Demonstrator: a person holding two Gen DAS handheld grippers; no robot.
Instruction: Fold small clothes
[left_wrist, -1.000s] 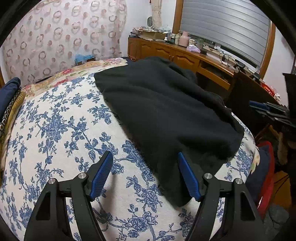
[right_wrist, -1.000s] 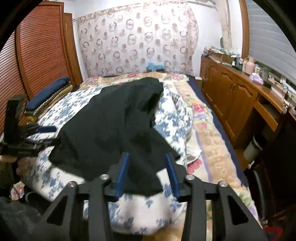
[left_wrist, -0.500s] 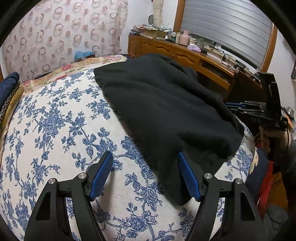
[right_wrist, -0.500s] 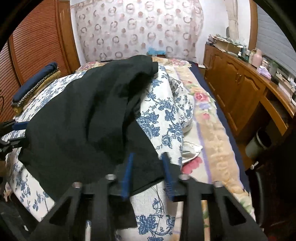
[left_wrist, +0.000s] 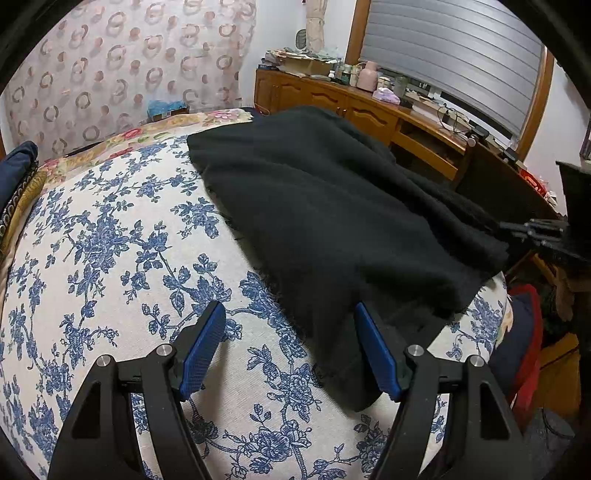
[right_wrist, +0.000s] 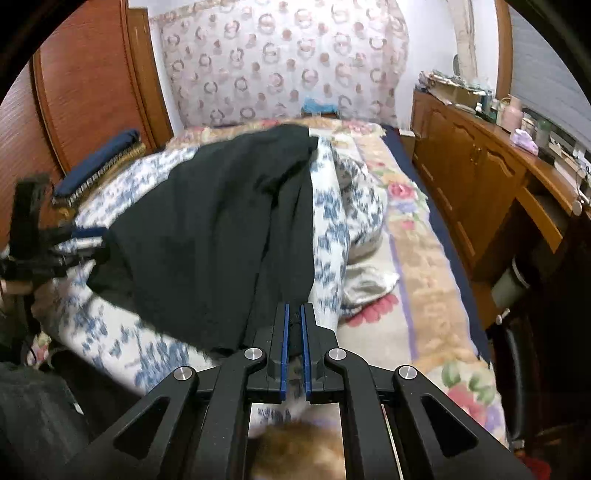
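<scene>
A black garment (left_wrist: 332, 214) lies spread over the blue-flowered quilt (left_wrist: 110, 258) on the bed. My left gripper (left_wrist: 291, 347) is open, its jaws straddling the garment's near corner, the right finger over the cloth. In the right wrist view my right gripper (right_wrist: 293, 325) is shut on the black garment's (right_wrist: 207, 236) near edge, with cloth pinched between the blue pads and pulled taut. The left gripper also shows in the right wrist view (right_wrist: 85, 240) at the garment's far left corner. The right gripper also shows in the left wrist view (left_wrist: 532, 229) at the garment's right edge.
A wooden sideboard (right_wrist: 480, 162) with clutter runs along the right of the bed. A wooden headboard (right_wrist: 92, 92) and a navy pillow (right_wrist: 99, 158) lie at the left. A floral sheet (right_wrist: 417, 258) covers the bed's right half. A patterned curtain (left_wrist: 110, 66) hangs behind.
My right gripper has closed on the garment's edge and drawn it taut. My left gripper has stayed open over the near corner.
</scene>
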